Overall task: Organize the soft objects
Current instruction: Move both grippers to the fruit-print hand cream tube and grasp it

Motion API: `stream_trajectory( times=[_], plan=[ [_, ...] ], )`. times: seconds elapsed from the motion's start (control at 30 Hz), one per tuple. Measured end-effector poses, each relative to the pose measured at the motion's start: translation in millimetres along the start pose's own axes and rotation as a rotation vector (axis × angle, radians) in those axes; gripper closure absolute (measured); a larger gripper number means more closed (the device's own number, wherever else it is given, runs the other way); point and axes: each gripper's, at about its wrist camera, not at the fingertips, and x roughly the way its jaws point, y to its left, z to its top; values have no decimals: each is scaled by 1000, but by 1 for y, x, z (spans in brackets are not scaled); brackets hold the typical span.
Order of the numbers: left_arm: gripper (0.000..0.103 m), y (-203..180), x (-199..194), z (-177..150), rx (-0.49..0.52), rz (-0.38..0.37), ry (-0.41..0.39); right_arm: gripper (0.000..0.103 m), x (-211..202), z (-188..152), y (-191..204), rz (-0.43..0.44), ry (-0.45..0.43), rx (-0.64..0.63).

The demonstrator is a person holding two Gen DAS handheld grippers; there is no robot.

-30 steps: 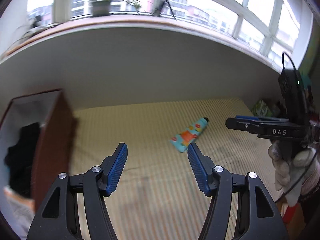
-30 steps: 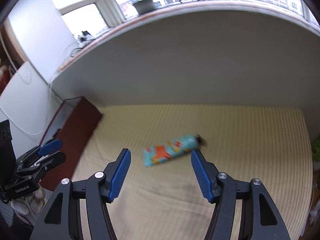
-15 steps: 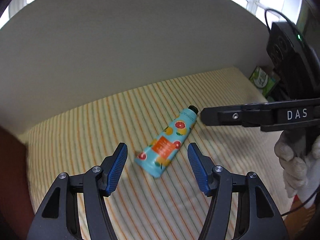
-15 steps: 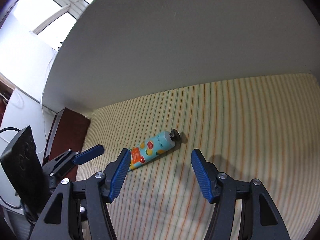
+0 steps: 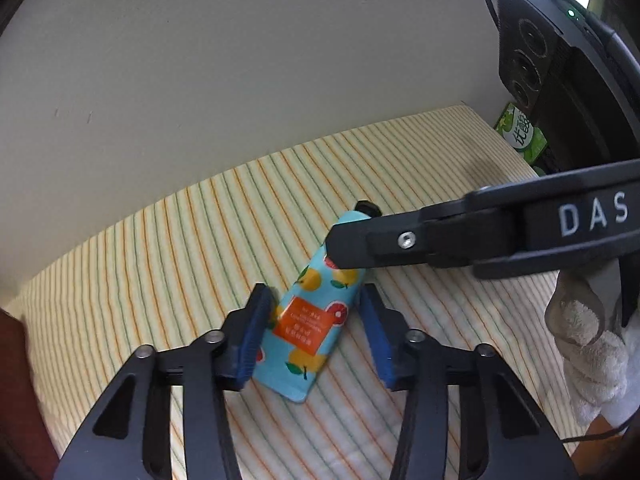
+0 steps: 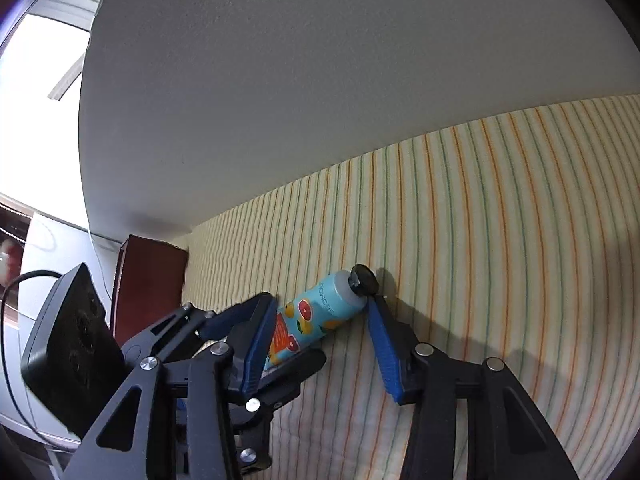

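A soft blue tube (image 5: 316, 320) with orange fruit print and a black cap lies on the striped cloth (image 5: 200, 248). My left gripper (image 5: 316, 320) is open, its blue pads straddling the tube's lower half, close to both sides. My right gripper (image 6: 324, 320) is open around the tube (image 6: 320, 316) near its cap end (image 6: 362, 280). In the left wrist view the right gripper's black fingers (image 5: 400, 244) cross over the tube's upper part. In the right wrist view the left gripper's fingers (image 6: 240, 320) lie at the tube's flat end.
A pale wall (image 5: 240, 80) stands right behind the cloth. A dark red-brown box (image 6: 148, 280) sits at the cloth's left end. A green package (image 5: 520, 132) lies beyond the right edge. A gloved hand (image 5: 588, 344) holds the right gripper.
Both grippers have moved down and in toward the tube; they now straddle it, the left at its flat end, the right near its cap. The tube has not moved.
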Motion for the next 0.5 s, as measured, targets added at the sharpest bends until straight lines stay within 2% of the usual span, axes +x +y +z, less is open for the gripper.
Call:
stream_trajectory(
  times=[0.2, 0.4, 0.5],
  plan=[
    [69, -10, 0, 0, -1, -22, -3, 64, 6, -1, 10, -35, -15, -8],
    [73, -21, -6, -10, -26, -6, -21, 76, 13, -8, 23, -109, -42, -49],
    [73, -20, -13, -17, -54, 4, -27, 82, 14, -9, 22, -77, -33, -15]
  ],
)
